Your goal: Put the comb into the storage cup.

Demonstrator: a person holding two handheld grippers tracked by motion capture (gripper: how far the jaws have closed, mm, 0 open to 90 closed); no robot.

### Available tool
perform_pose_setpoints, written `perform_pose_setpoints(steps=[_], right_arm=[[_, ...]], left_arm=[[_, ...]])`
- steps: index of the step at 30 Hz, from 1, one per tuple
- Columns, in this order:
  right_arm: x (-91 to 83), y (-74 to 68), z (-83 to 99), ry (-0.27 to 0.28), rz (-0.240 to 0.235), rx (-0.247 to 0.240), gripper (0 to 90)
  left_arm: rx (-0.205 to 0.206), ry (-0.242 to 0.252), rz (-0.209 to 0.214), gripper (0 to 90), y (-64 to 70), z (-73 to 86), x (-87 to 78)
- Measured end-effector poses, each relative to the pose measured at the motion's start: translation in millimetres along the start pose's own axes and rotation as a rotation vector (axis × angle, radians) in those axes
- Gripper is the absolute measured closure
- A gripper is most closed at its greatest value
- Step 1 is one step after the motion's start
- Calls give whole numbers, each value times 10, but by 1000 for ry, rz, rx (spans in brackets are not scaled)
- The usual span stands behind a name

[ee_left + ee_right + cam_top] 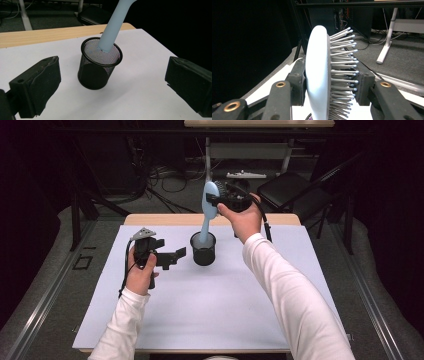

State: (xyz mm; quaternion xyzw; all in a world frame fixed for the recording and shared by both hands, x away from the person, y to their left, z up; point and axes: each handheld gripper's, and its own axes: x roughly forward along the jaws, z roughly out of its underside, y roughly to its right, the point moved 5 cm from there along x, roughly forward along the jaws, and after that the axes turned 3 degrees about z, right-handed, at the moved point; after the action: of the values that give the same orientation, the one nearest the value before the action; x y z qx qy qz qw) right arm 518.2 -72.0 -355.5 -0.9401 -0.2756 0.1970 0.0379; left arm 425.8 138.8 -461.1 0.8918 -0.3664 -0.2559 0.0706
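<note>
A light blue hairbrush (206, 215) stands nearly upright with its handle end inside a black mesh cup (203, 249) on the white mat. My right gripper (214, 199) is shut on the brush head, one jaw on its smooth back and one on the bristles (342, 72). In the right gripper view the brush head (318, 75) stands edge-on between the jaws. My left gripper (175, 256) is open just left of the cup, apart from it. In the left gripper view the mesh cup (100, 66) sits ahead between the wide jaws, with the brush handle (113, 27) dipping into it.
The white mat (210, 305) covers most of a wooden table (150, 219). A black chair (292, 190) and a desk leg stand on the floor beyond the far edge, with cables around them. The table's right edge (155, 42) drops off near the cup.
</note>
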Motion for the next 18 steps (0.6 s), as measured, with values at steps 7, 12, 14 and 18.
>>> perform_pose_setpoints(steps=[7,12,14,18], right_arm=[[60,-52,76,-12,11,-47,525],[98,-84,117,-13,12,-66,525],[114,-105,136,-13,9,-71,524],[143,-127,181,-16,7,-82,525]], left_arm=[[-2,2,0,6,-4,0,-4],[-4,3,-1,6,-6,0,-5],[-4,2,-1,6,-5,1,-4],[-4,0,1,6,-4,3,-3]])
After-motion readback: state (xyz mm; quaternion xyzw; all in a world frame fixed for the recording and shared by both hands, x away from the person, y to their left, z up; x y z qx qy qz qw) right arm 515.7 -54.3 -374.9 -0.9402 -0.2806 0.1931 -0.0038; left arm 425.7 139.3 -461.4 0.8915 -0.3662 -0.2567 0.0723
